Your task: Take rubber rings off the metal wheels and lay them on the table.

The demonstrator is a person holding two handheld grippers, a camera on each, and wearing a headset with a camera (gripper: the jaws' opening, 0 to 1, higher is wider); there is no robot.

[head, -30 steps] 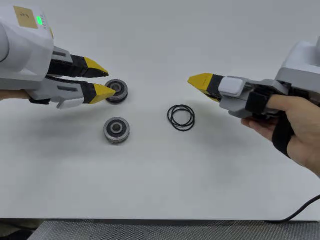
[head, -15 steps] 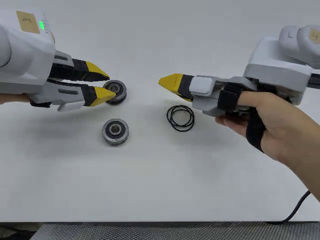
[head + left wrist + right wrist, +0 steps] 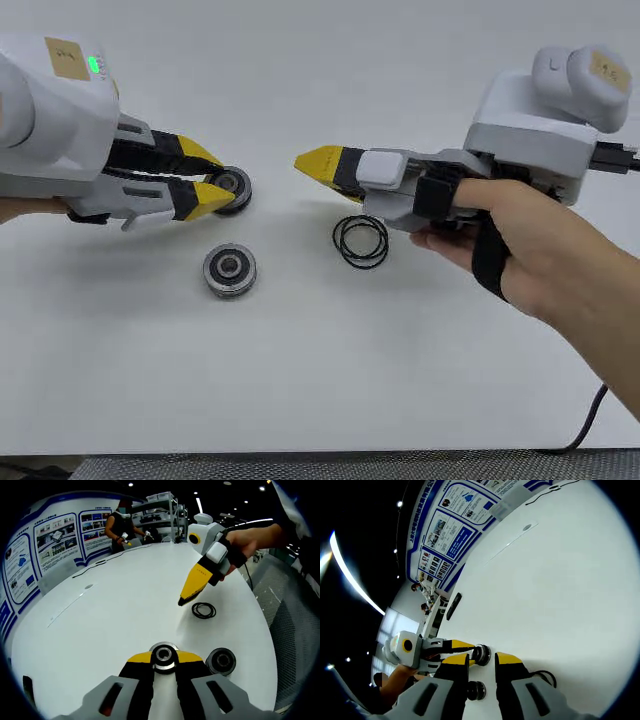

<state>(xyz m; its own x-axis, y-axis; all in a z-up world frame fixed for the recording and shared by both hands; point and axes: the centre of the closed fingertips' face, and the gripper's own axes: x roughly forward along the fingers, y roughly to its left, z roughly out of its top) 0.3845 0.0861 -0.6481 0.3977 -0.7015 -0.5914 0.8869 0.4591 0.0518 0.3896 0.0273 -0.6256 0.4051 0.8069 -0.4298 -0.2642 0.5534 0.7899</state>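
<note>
Two metal wheels with black rubber rims lie on the white table (image 3: 300, 360). My left gripper (image 3: 222, 177) has its yellow-tipped jaws closed on the far wheel (image 3: 236, 184); in the left gripper view that wheel (image 3: 164, 658) sits pinched between the tips (image 3: 164, 655). The near wheel (image 3: 230, 270) lies free below it. A small pile of black rubber rings (image 3: 361, 239) rests flat to the right. My right gripper (image 3: 300, 163) hovers above the table between rings and held wheel, pointing left. Its jaws (image 3: 482, 661) stand slightly apart with nothing in them, the held wheel (image 3: 481, 654) just beyond.
A black cable (image 3: 590, 425) trails off the table's front right corner. A metal grating (image 3: 300, 468) runs along the near edge. In the left gripper view a person (image 3: 121, 526) stands far off beyond the table, by display boards.
My right gripper has moved left, past the rings toward the held wheel. The left jaws have narrowed from around the far wheel to closed on it.
</note>
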